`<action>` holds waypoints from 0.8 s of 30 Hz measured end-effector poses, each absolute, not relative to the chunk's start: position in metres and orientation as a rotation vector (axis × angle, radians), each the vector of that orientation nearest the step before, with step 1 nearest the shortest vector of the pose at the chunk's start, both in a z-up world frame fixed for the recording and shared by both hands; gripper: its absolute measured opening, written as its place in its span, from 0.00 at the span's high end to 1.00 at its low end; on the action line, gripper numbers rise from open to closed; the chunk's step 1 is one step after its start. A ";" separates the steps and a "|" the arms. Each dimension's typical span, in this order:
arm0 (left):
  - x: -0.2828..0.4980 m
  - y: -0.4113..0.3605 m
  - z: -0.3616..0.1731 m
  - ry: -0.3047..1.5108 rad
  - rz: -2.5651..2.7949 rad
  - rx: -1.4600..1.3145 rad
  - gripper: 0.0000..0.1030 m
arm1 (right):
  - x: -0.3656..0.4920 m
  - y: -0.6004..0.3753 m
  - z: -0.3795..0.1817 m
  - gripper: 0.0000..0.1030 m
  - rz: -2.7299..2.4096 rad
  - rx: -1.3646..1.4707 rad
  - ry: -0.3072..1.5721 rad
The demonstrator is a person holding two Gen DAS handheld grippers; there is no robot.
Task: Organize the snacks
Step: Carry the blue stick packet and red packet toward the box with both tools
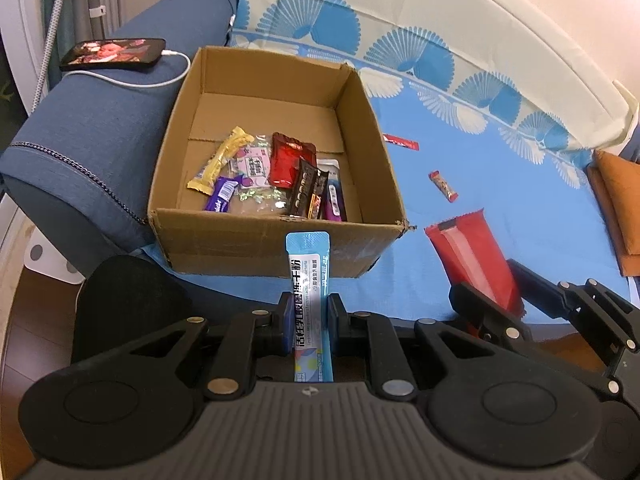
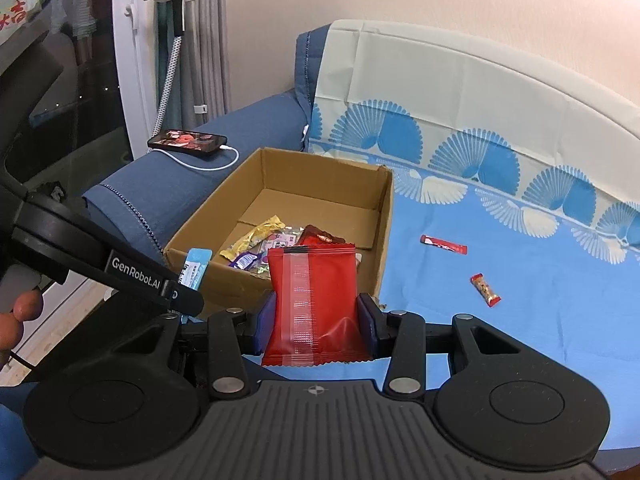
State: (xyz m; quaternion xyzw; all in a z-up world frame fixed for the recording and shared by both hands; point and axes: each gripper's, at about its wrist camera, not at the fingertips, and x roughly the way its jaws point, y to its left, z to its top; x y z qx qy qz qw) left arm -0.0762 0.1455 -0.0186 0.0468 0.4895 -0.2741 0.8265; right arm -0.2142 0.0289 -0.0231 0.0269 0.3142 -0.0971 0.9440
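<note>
1. Left wrist view: left gripper (image 1: 309, 316) clamps blue sachet (image 1: 310, 280) just before box (image 1: 372, 128); purple bar (image 1: 222, 194) inside shows fully.
2. Right wrist view: right gripper (image 2: 316, 316) clamps red pouch (image 2: 314, 304) before box; only here, a person's fingers (image 2: 24, 308).

The cardboard box (image 1: 276, 236) is open on top, so a gripper can go in from above. Its back half is bare, and snacks fill the front half. Its tall walls block the way in from the sides. The blue arm (image 1: 100, 152) of the sofa is right beside the box's left wall, with a phone (image 1: 114, 54) and cable on it. To the right of the box, the blue cover (image 2: 520, 320) is wide open. Only a red stick (image 2: 443, 244) and a small red candy (image 2: 485, 289) lie there, well apart.
</note>
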 end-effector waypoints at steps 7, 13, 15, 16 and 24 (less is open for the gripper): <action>-0.081 0.148 -0.015 1.025 -0.587 0.097 0.82 | -0.218 0.032 -0.022 0.55 -0.201 0.049 0.634; -0.081 0.147 -0.015 1.023 -0.587 0.107 0.82 | -0.217 0.032 -0.023 0.55 -0.203 0.056 0.637; -0.081 0.146 -0.016 1.024 -0.586 0.109 0.82 | -0.215 0.031 -0.023 0.55 -0.200 0.058 0.639; -0.080 0.146 -0.016 1.024 -0.585 0.110 0.82 | -0.215 0.031 -0.023 0.55 -0.200 0.059 0.641; -0.077 0.143 -0.021 1.038 -0.583 0.117 0.82 | -0.213 0.028 -0.027 0.55 -0.199 0.069 0.657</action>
